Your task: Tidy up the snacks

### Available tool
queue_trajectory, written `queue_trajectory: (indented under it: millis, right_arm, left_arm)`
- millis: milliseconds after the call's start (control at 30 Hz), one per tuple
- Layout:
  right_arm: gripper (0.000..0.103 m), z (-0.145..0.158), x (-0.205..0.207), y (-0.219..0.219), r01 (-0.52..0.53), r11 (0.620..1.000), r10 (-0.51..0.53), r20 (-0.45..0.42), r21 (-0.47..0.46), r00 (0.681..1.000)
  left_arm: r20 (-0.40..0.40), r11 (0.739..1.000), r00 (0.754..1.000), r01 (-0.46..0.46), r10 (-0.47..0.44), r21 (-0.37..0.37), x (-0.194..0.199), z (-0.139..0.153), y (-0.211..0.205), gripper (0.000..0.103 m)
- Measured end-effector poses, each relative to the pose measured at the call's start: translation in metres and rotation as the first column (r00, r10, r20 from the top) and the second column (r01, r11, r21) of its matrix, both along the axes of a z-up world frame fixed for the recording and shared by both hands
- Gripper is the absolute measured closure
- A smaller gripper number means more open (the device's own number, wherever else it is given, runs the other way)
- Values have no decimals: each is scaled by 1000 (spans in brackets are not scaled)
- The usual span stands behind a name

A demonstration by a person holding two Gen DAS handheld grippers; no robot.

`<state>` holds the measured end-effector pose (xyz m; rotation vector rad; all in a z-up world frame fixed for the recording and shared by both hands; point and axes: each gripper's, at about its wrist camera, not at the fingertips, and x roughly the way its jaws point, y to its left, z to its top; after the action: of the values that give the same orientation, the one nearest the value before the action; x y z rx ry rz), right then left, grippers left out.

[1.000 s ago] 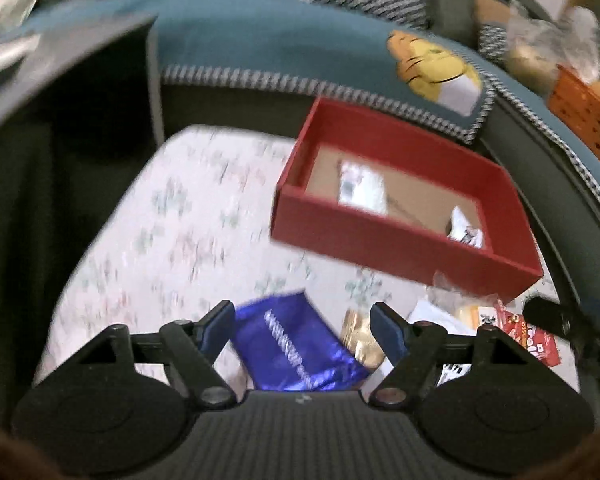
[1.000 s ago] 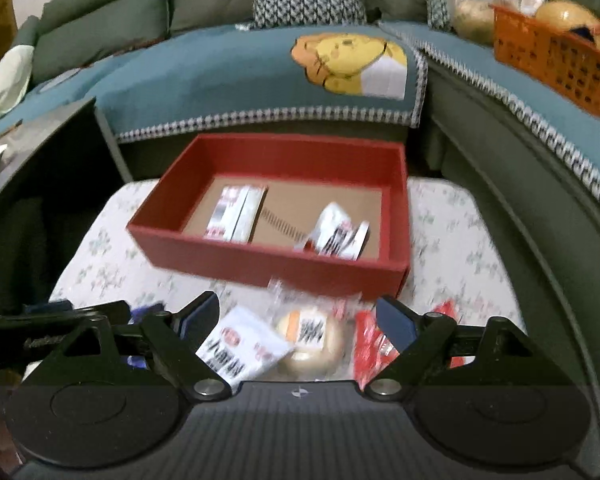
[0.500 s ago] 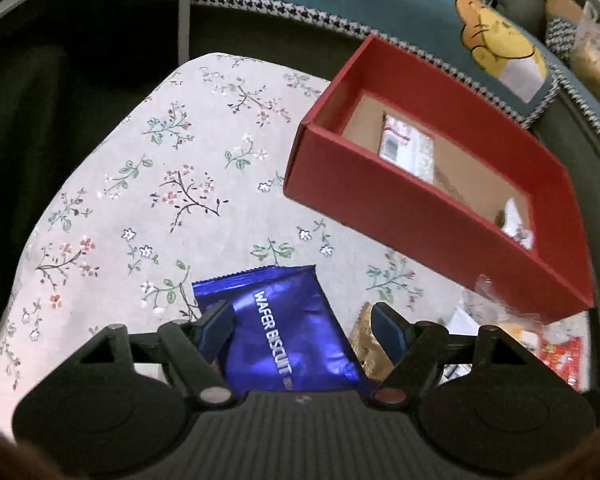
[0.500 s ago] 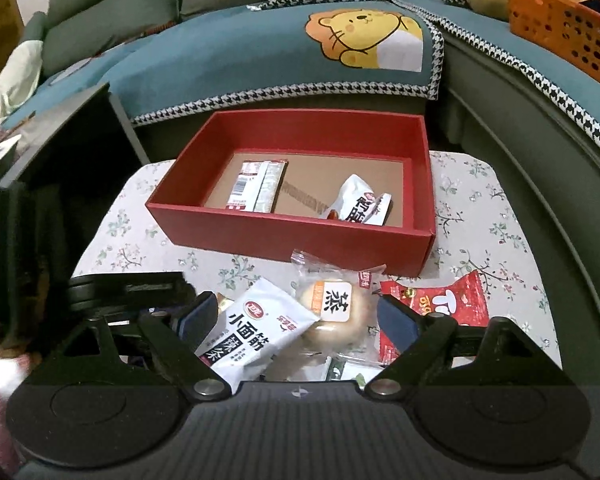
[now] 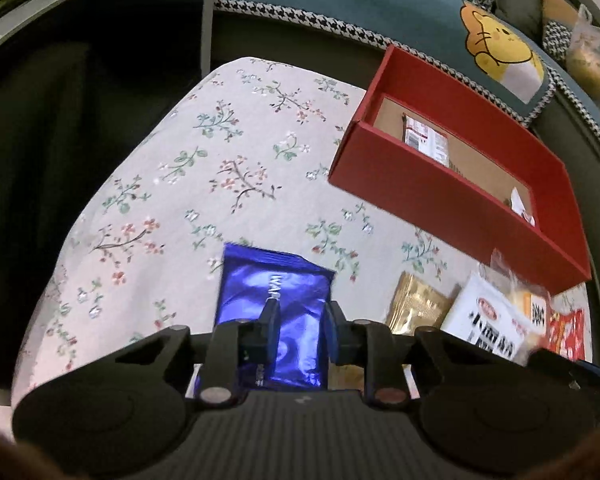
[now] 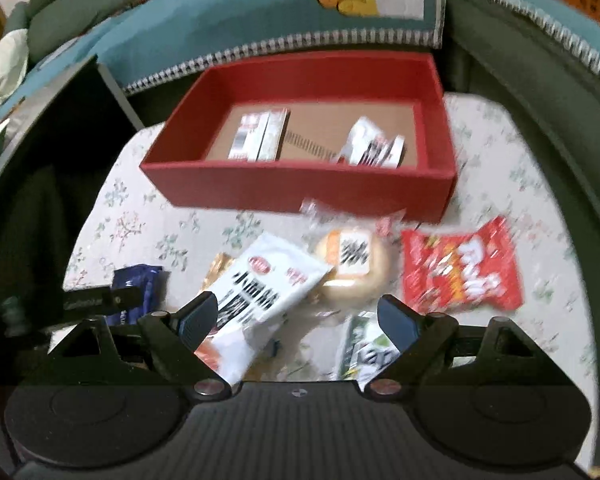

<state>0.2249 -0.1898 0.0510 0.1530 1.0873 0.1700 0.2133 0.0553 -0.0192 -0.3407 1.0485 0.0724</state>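
- The blue wafer packet [image 5: 274,300] lies flat on the floral-clothed table [image 5: 228,168], near its front edge and toward the left side.
- The left gripper [image 5: 299,316] has just been closing, and its fingers [image 5: 271,314] now sit clamped on the packet's near half, the shiny foil puckered between them.
- To the packet's right, loose snacks crowd the front of the table: a gold sachet [image 5: 418,304], a white noodle packet [image 6: 260,292], a round wrapped cake [image 6: 354,266], a red crisp bag [image 6: 460,266] and a green-and-white packet [image 6: 366,350] at the very front.
- The right gripper [image 6: 298,320] hangs over this pile with its fingers spread wide. The white noodle packet and the green-and-white packet lie beneath the gap, but nothing is pinched.
- Behind the pile, toward the back edge of the table, stands an open red box [image 6: 300,190] with a cardboard floor.
- Two items already lie inside it: a flat striped packet [image 6: 260,134] on the left and a white crinkled packet [image 6: 370,148] on the right.
- Judging progress: the job looks early, with two snacks boxed and six still on the table. The blue packet seems next to go in.
- A sofa with a teal throw [image 6: 220,28] curves behind the table.
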Motion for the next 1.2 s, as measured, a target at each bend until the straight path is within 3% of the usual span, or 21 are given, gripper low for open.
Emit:
queue_trajectory:
  millis: [200,367,433,500,567,633,700,800,933,1000,1100,1200]
  right_arm:
    - [12,-19,13,21,65,997,-61,-81,51,995]
    - [9,-31,22,47,54,998,-53,-67,20,996]
    - [9,-42,25,57,30,999,-33,-79,-33,996]
    - [14,-54,27,58,10,997,-17,-91,-78,996]
    - [37,-54,25,54,-3,995,-5,-80,-100,997]
    - [44,-46,22,47,-34,995,27,-70,-97,997]
    - [48,-39,17,35,-49,997,45,-59,-66,997]
    - [51,-33,8,25,-74,993,71,-34,-95,997]
    - [52,-19,-4,19,-106,990,108,12,-97,994]
    - [52,-14,-7,15,-119,990,121,29,-81,992]
    - [52,-8,-9,10,-132,990,134,39,-57,990]
    - [52,-4,-8,5,-137,990,139,43,-45,989]
  left_arm:
    - [-13,1000,1000,14,-14,3,-9,-5,9,69]
    - [-33,999,999,-2,1,-35,-9,-9,16,45]
    - [-38,1000,999,-14,13,-15,-8,-8,17,43]
    - [-32,1000,999,-15,14,-13,-8,-7,20,38]
    - [-31,1000,999,-21,20,-24,-8,-7,23,36]
    - [-33,999,999,-20,19,-28,-7,-7,23,34]
    - [-36,1000,999,-15,15,-24,-6,-8,19,32]
    - [-31,1000,1000,-2,2,-8,-2,-8,11,30]
    - [-16,996,1000,10,-9,86,8,-13,-6,21]
    - [-26,990,1000,10,-7,143,14,-20,-11,21]
    - [-42,985,999,-15,22,170,17,-29,-10,23]
    - [-33,986,999,-14,20,168,15,-27,-13,34]
